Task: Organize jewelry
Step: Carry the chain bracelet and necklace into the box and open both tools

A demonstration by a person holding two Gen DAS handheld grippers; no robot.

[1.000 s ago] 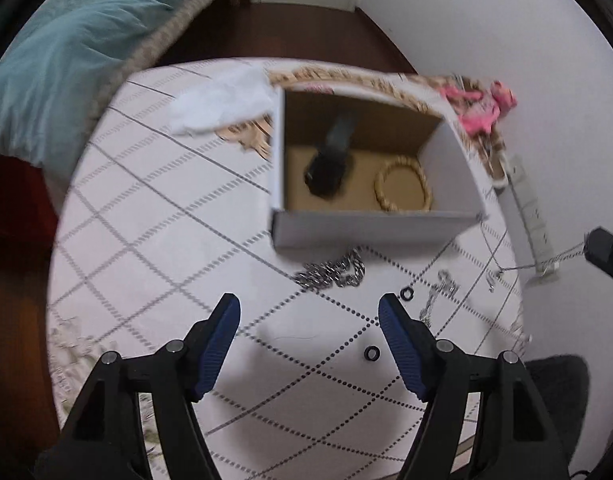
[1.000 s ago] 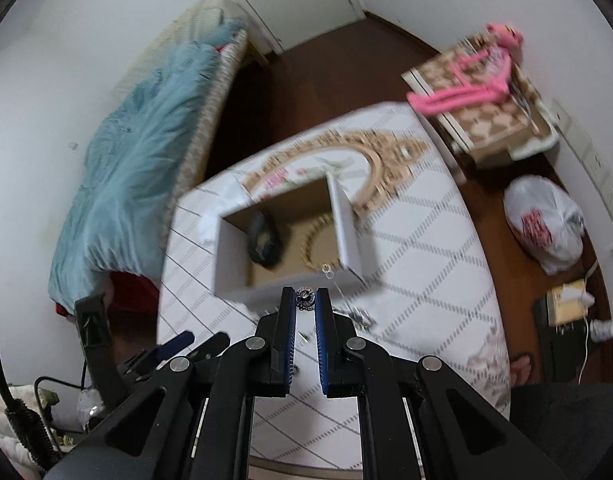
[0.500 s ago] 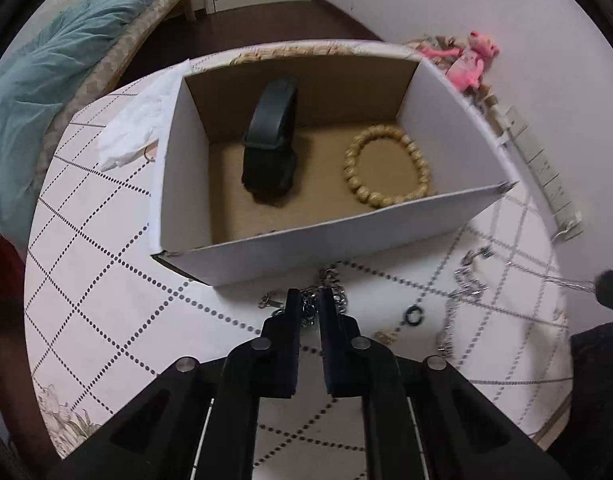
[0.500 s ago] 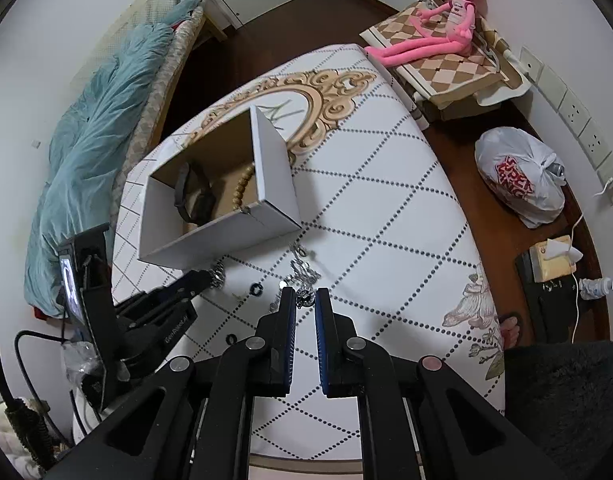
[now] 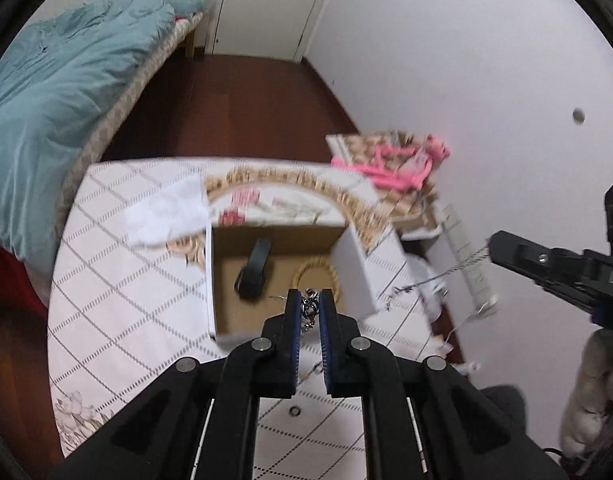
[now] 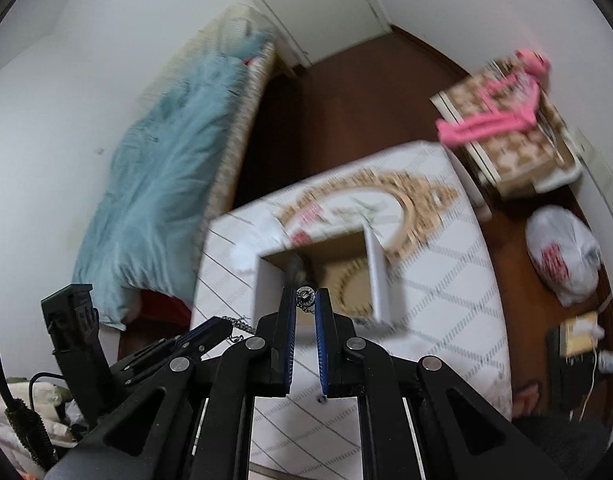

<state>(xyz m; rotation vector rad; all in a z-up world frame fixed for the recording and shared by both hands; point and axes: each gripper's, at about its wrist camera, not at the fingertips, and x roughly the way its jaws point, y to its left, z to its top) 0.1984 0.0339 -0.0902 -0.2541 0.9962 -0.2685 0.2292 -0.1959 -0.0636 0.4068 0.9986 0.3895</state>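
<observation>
In the left wrist view my left gripper [image 5: 309,300] is shut on a chunky silver chain [image 5: 308,312], lifted above the near wall of the open cardboard box [image 5: 356,276]. Inside the box lie a black band [image 5: 253,272] and a beaded wooden bracelet [image 5: 333,276]. At the right edge, my right gripper [image 5: 491,246] hangs a thin silver necklace [image 5: 438,278] over the table. The right wrist view shows that gripper [image 6: 305,296] shut on the necklace's round clasp [image 6: 305,295], with the box [image 6: 380,276] below and the left gripper [image 6: 222,326] at lower left.
A small black ring [image 5: 295,411] lies on the white diamond-patterned table [image 5: 118,304]. A white tissue [image 5: 166,216] lies behind the box. A bed with a teal blanket [image 5: 54,80] stands left; a pink plush toy [image 6: 498,116] on a checked box and a white bag [image 6: 562,260] stand right.
My left gripper closed on the chunky chain lying before the box and lifted it off the table. The right gripper rose too, its thin necklace still held.
</observation>
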